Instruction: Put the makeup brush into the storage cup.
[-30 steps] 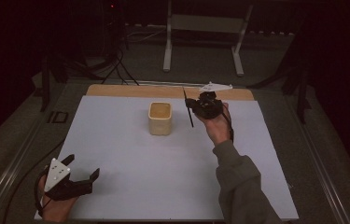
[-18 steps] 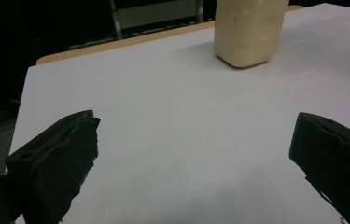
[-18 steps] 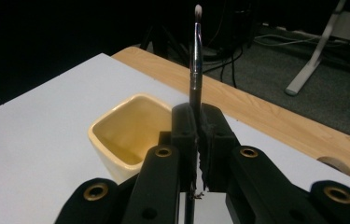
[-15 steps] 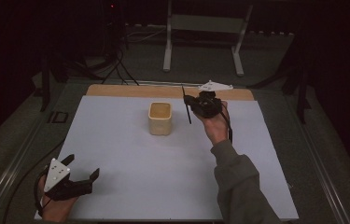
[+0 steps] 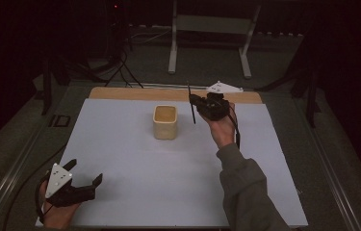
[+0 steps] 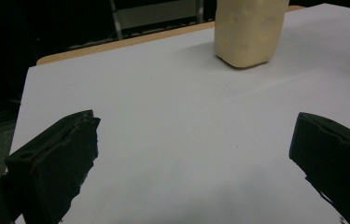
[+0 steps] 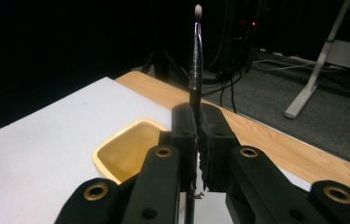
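Brush: a thin dark brush (image 5: 191, 103) with a pale tip, clamped upright in the right gripper (image 5: 198, 102), just to the right of the cup (image 5: 165, 121) and above the table; in the right gripper view its shaft (image 7: 195, 70) rises straight from between the shut jaws.
Left gripper: nearest the person, at the near left corner of the white sheet (image 5: 168, 192), the left gripper (image 5: 84, 179) rests low with its jaws wide apart and nothing between them; it has slid a little toward the near edge over the last second.
White sheet: bare between the two grippers.
Right gripper: jaws tight on the brush; the hand has barely moved in the last second, with the brush a shade more upright than before.
Cup: a cream square cup, open mouth up, at the middle of the sheet; in the right gripper view its rim (image 7: 116, 144) sits below and left of the jaws.
Meaning: the brush is likely being lined up over the cup, so the drop into it is not yet done.
Far edge: a wooden strip (image 5: 120, 92) runs behind the sheet.
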